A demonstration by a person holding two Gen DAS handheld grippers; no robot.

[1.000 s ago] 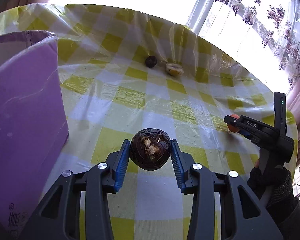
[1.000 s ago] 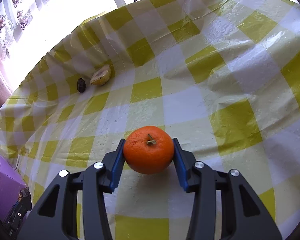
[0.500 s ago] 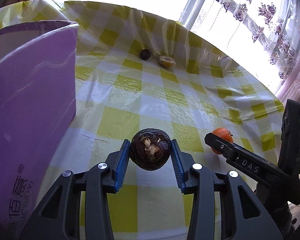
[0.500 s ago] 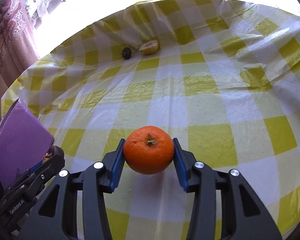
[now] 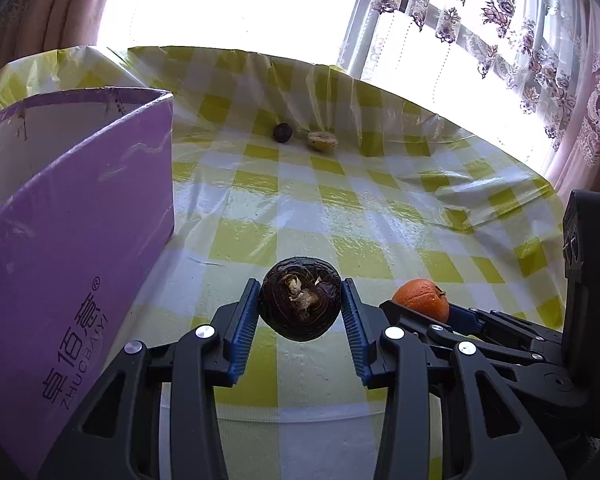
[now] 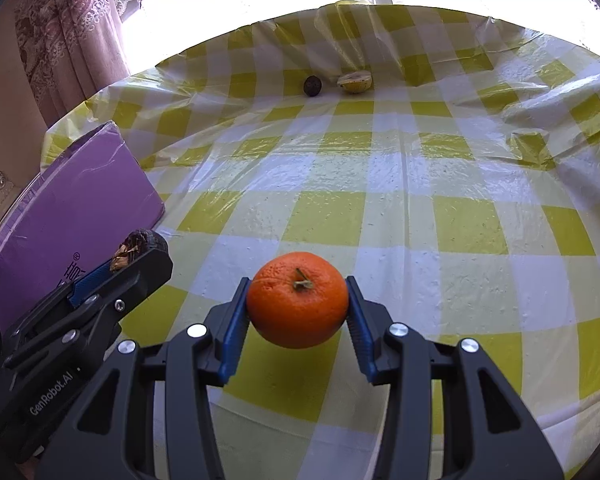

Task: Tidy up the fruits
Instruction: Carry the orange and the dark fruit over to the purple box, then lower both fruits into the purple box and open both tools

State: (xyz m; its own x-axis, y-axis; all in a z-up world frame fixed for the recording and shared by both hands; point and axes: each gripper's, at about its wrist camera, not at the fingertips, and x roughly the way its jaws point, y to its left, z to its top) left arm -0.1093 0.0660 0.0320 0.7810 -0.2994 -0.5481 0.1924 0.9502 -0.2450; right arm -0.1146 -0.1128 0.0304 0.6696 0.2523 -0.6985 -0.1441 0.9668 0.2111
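My left gripper point(image 5: 300, 300) is shut on a dark brown round fruit point(image 5: 300, 298) and holds it above the table, just right of the purple box point(image 5: 72, 220). My right gripper point(image 6: 297, 300) is shut on an orange point(image 6: 297, 300), also lifted. The two grippers are side by side: the orange point(image 5: 422, 304) shows at the right in the left wrist view, the dark brown fruit point(image 6: 134, 246) at the left in the right wrist view. A small dark fruit point(image 5: 282, 132) and a yellow fruit point(image 5: 322, 141) lie at the far edge of the table.
The table wears a yellow and white checked plastic cloth point(image 6: 400, 208), wrinkled at the right. The open purple box point(image 6: 68, 208) stands at the left edge. A window with flowered curtains point(image 5: 540, 40) is behind the table.
Both grippers have pulled back and risen with their fruits. The right gripper has swung in close beside the left one. The purple box now sits nearer to the left gripper.
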